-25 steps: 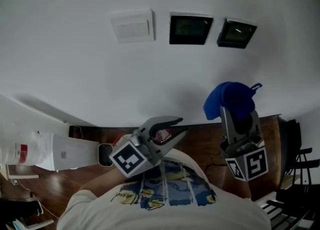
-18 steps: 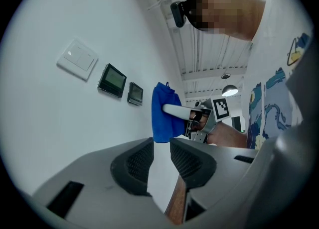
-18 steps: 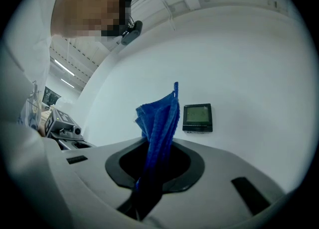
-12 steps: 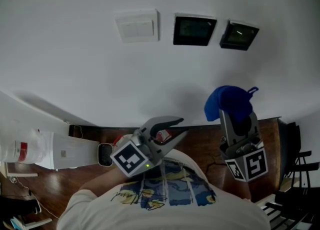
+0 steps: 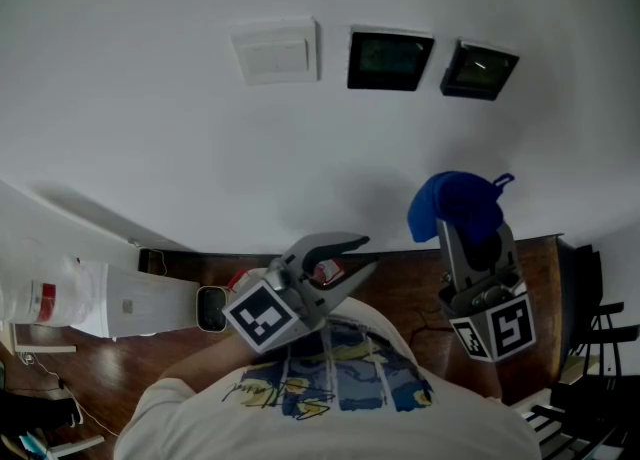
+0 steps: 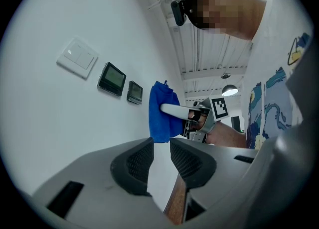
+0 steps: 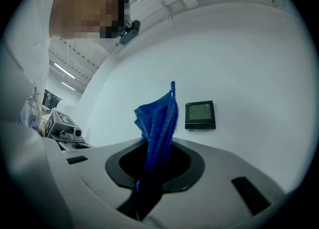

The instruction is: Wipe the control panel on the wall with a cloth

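The right gripper [image 7: 151, 175] is clamped on a crumpled blue fabric cloth [image 7: 159, 118] that sticks out past its jaws. The left gripper [image 6: 161, 149] has its jaws slightly apart with nothing between them.

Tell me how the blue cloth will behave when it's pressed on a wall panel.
Probably soft and floppy: the cloth bunches in folds above the right tongs, shut on it. Likely light, since its short bunch stands up without sagging. It should flatten against the panel rather than scratch.

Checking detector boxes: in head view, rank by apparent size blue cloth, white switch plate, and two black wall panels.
1. Blue cloth, largest, but nearer the camera.
2. White rectangular switch plate and middle black square panel: look alike.
3. Right black square panel: smallest.
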The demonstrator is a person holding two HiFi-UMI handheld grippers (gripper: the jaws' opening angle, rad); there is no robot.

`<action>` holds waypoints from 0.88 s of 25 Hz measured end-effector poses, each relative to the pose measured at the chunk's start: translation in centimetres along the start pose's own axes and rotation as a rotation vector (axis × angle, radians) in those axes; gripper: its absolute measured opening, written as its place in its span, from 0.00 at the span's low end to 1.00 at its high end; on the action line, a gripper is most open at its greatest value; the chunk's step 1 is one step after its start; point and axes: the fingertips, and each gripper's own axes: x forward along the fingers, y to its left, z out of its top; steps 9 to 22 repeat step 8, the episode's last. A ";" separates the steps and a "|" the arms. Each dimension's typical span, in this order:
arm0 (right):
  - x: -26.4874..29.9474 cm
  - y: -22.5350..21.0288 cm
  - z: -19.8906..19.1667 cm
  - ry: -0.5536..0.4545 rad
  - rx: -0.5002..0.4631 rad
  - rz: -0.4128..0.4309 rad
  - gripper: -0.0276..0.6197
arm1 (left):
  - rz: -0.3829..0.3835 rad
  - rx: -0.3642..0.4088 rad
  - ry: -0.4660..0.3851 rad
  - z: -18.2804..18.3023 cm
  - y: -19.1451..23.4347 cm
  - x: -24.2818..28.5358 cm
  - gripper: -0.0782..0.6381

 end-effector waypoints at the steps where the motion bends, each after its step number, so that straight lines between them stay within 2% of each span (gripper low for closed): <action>1: 0.0 0.0 0.0 0.001 0.001 0.001 0.16 | -0.001 -0.001 0.000 0.0 0.0 0.0 0.23; 22: 0.2 0.1 -0.3 0.005 0.004 0.007 0.16 | -0.005 -0.003 0.002 -0.1 -0.1 0.1 0.23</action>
